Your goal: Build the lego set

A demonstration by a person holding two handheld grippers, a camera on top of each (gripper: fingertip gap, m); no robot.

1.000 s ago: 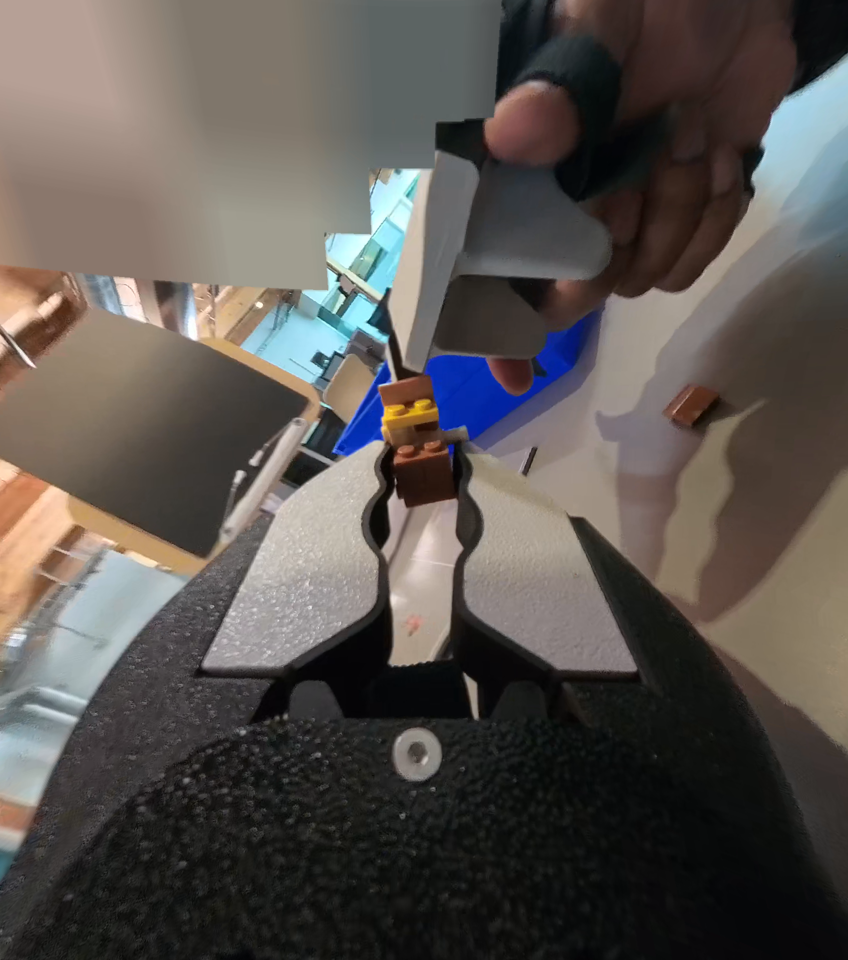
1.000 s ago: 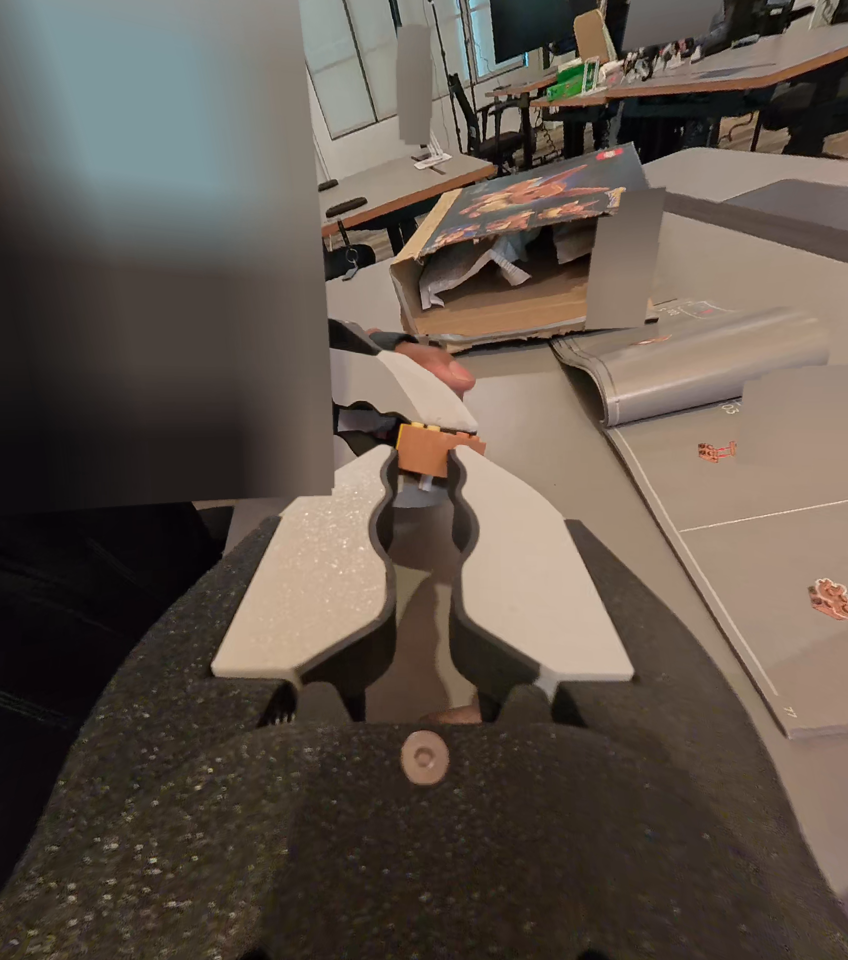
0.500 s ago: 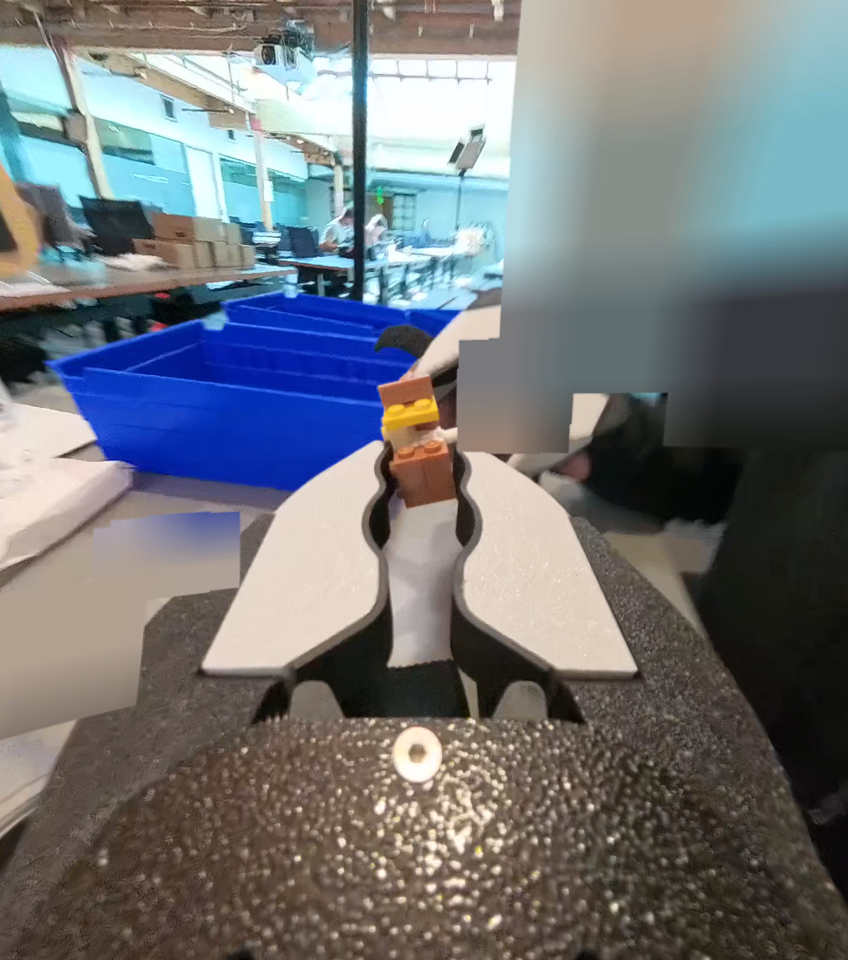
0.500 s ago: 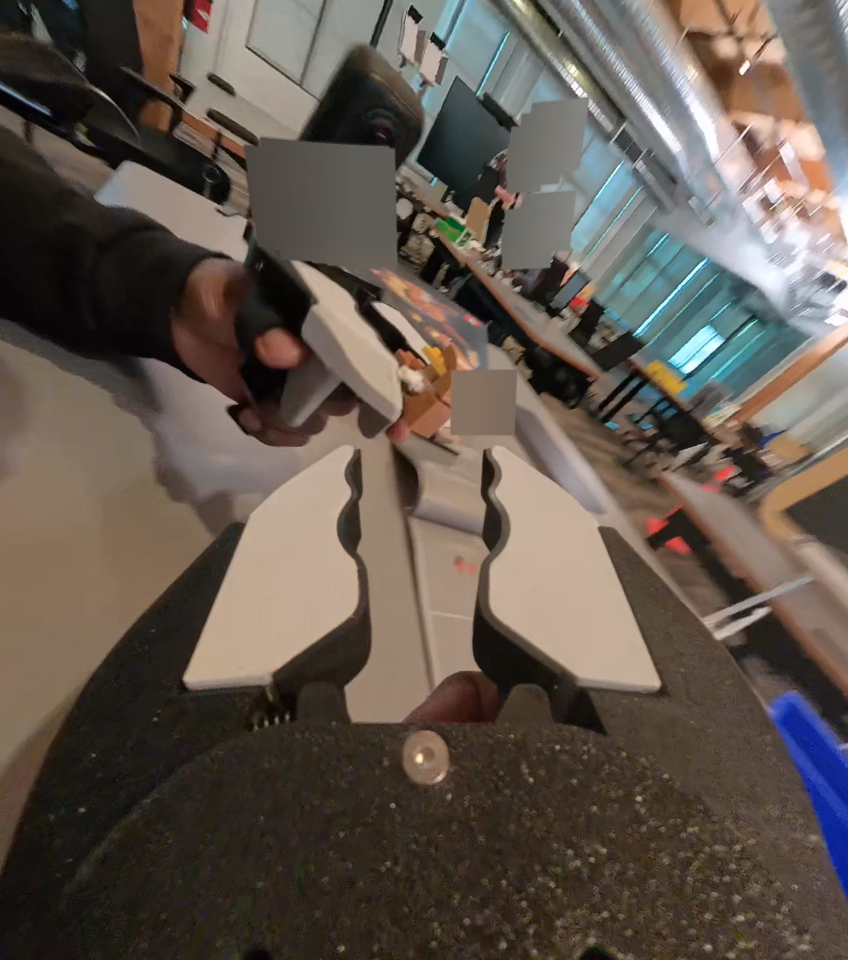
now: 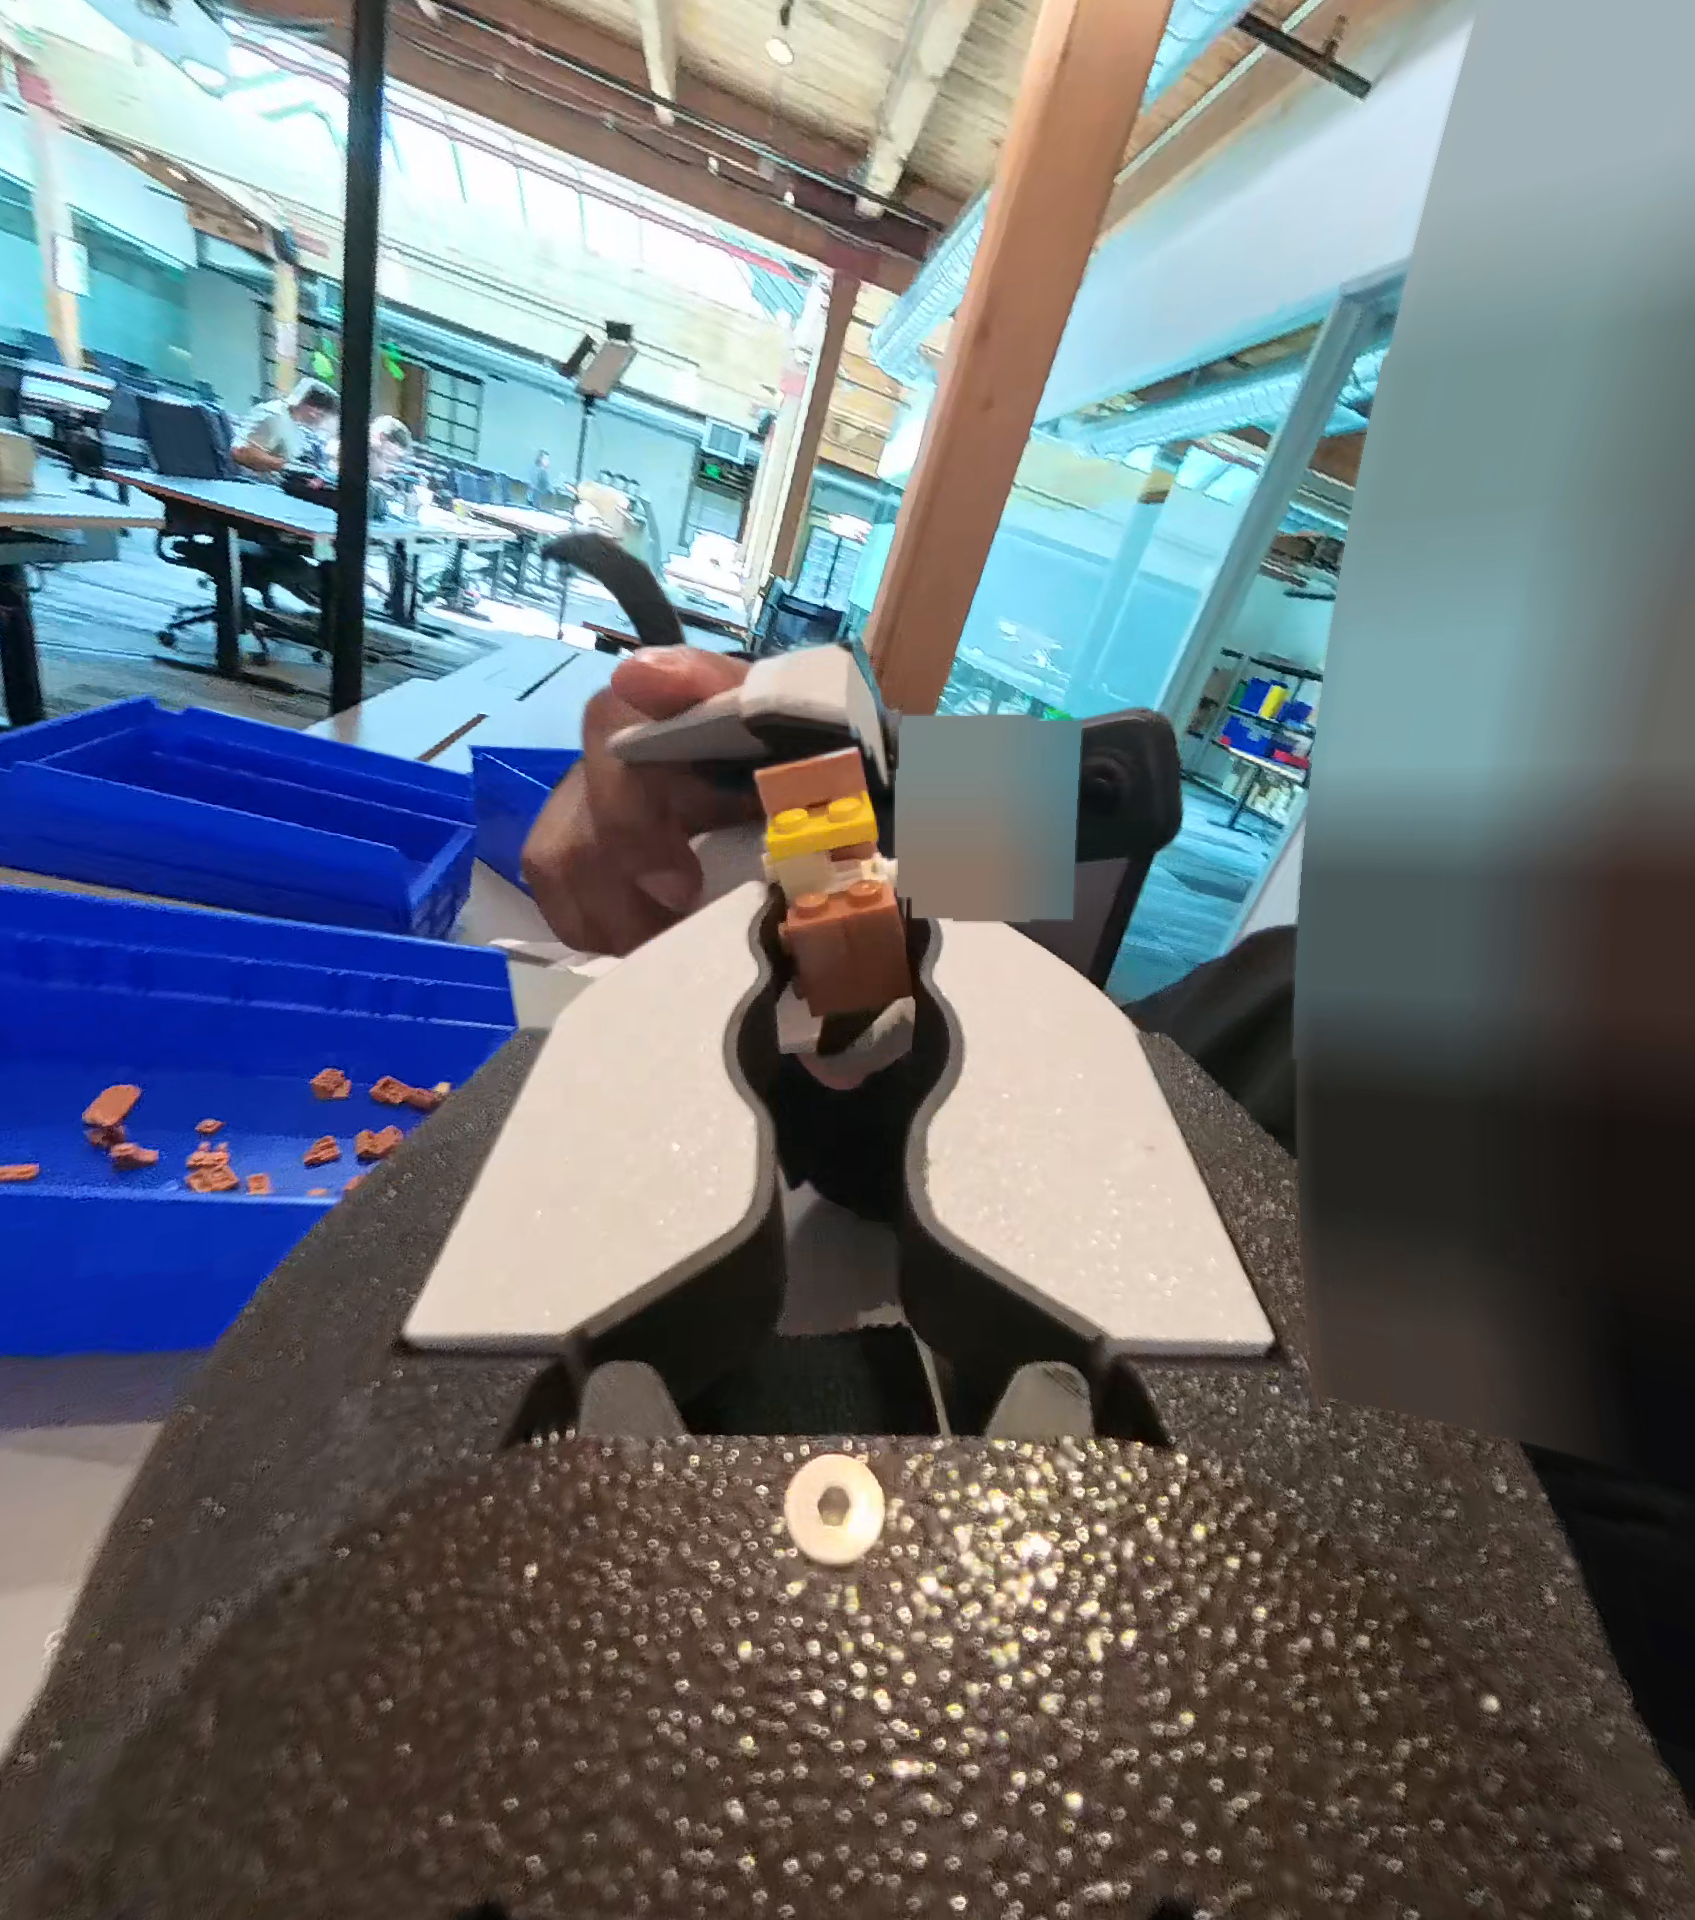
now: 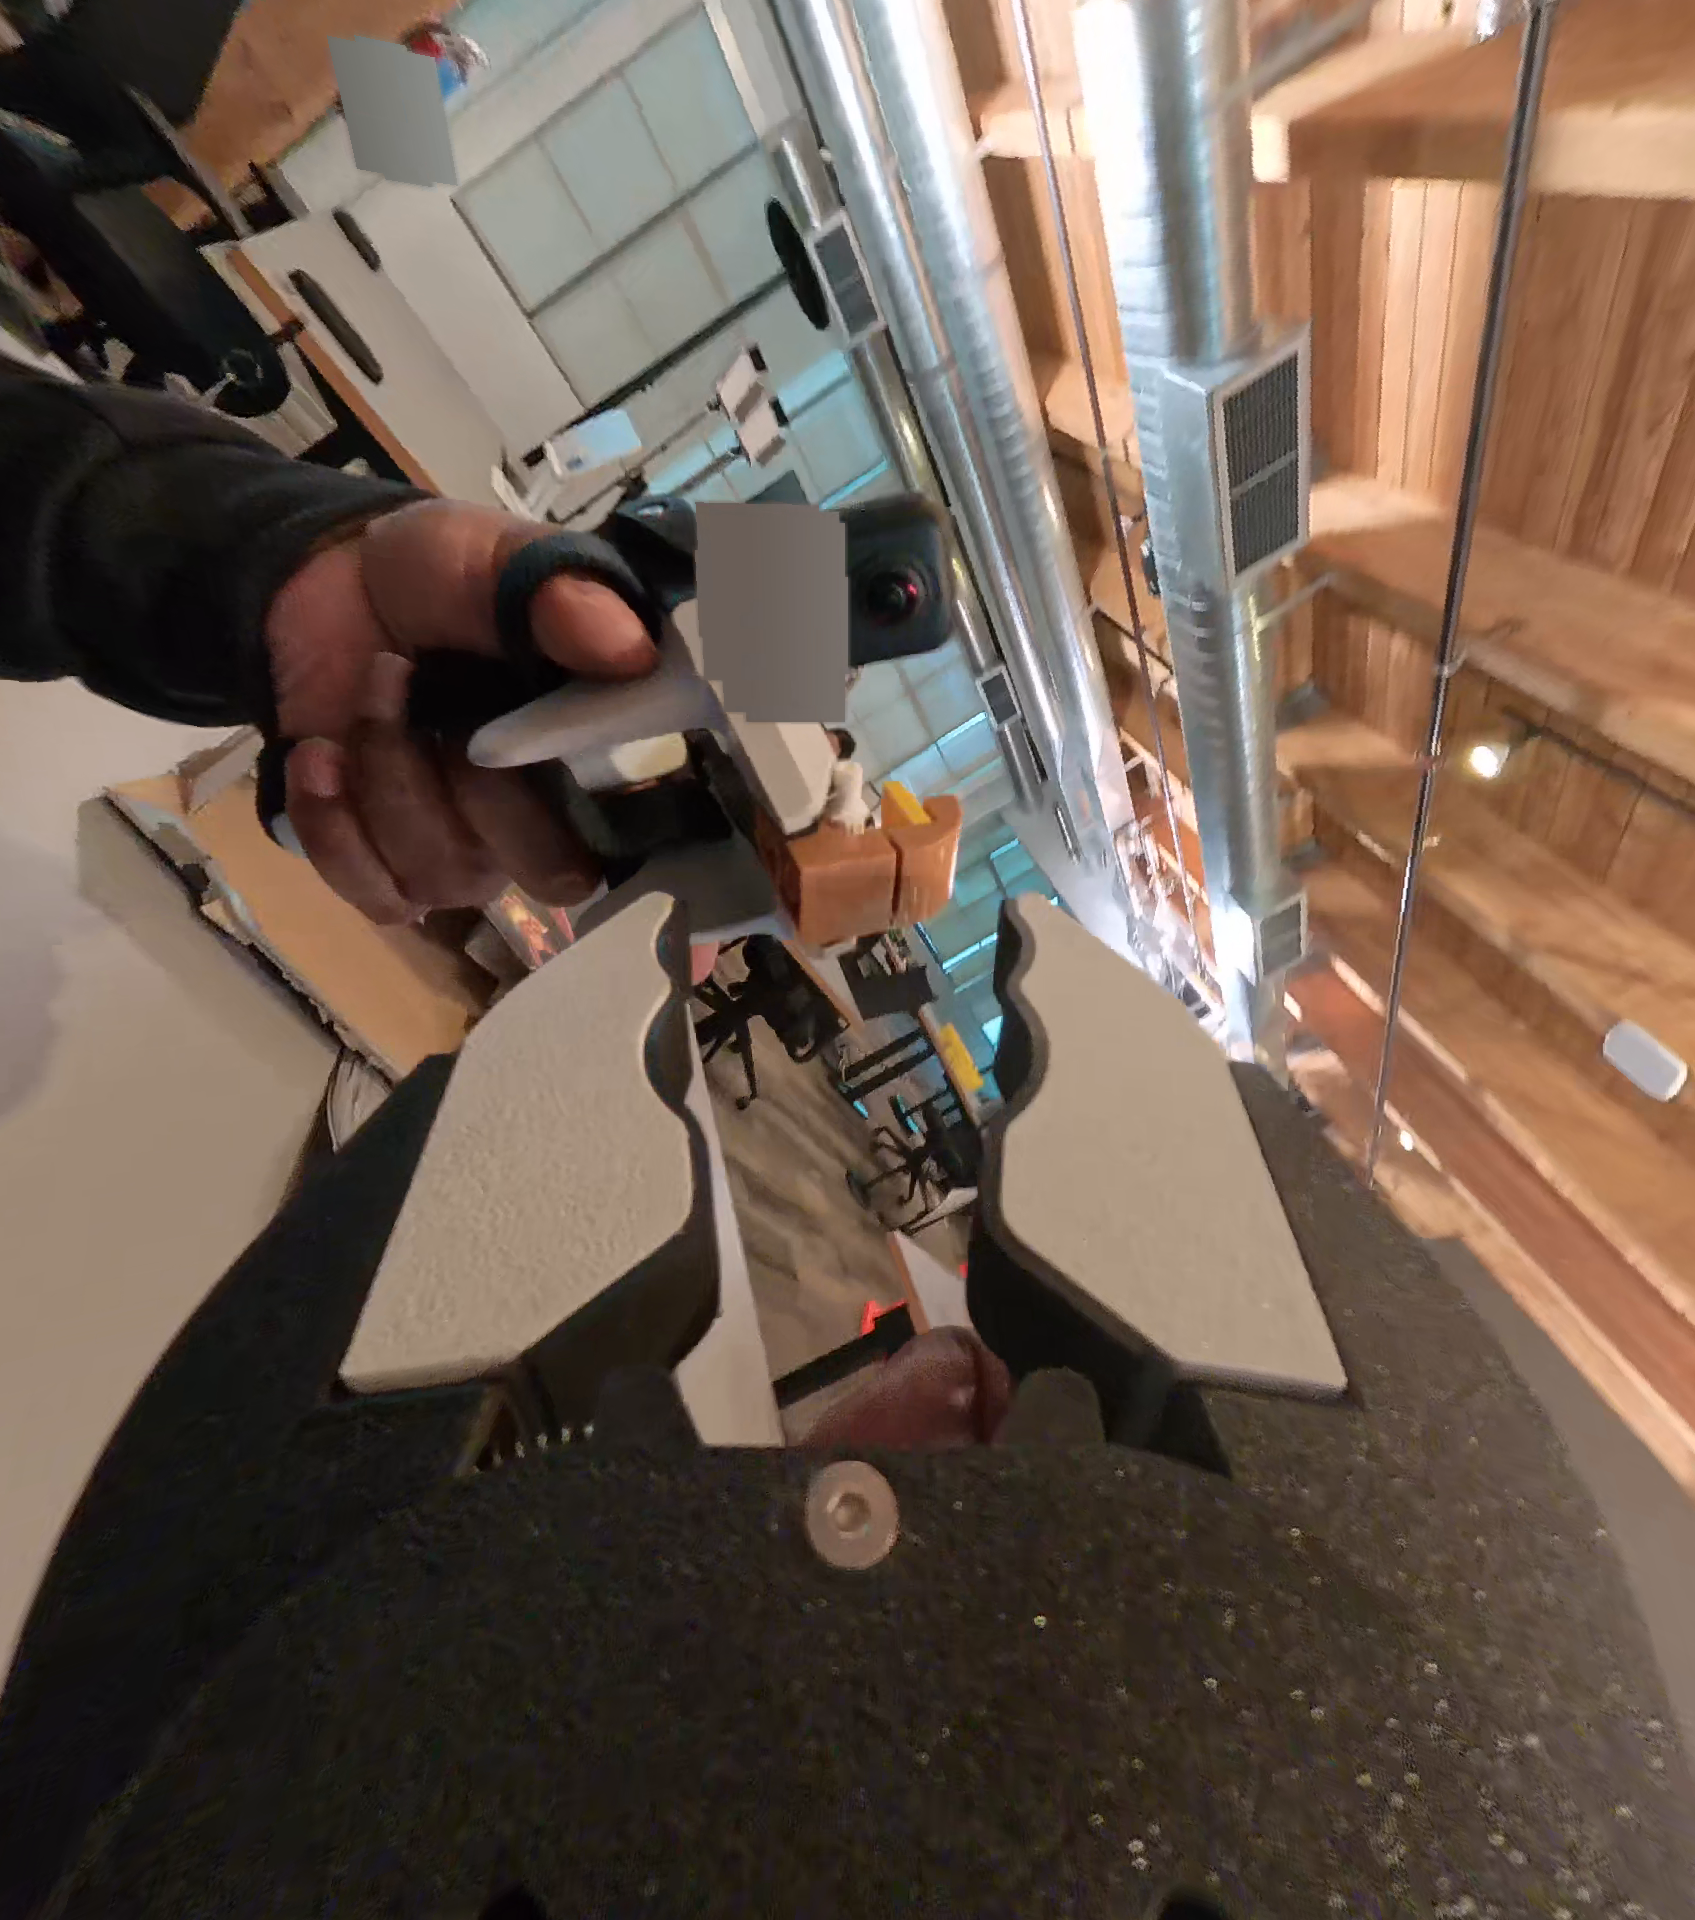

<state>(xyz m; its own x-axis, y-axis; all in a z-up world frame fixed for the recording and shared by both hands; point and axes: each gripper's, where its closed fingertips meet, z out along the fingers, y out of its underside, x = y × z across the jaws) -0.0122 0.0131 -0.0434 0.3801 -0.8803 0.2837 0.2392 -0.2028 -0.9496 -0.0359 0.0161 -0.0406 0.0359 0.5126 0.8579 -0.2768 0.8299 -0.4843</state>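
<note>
My left gripper [image 5: 845,920] is shut on a small brick assembly [image 5: 848,951]. The assembly has a brown block between the pads, with white, yellow and brown pieces stacked above it. The right wrist view shows the same assembly [image 6: 864,862] sticking out of the left gripper [image 6: 760,821], which a hand [image 6: 407,748] holds. My right gripper [image 6: 843,920] is open and empty, its fingertips just below the assembly and apart from it. It also shows in the left wrist view [image 5: 749,717], beyond the assembly, held by a hand.
A blue bin [image 5: 147,997] at the left holds several loose brown pieces [image 5: 199,1153]. More blue bins [image 5: 199,800] stand behind it. A cardboard box [image 6: 303,935] lies on the grey table [image 6: 12,1039]. Desks and chairs fill the room beyond. Left and right tips are no more than a few centimetres apart.
My right gripper let go of the brick assembly, opened wide and drew back from it. My left gripper kept its hold. Both views swung upward, off the table.
</note>
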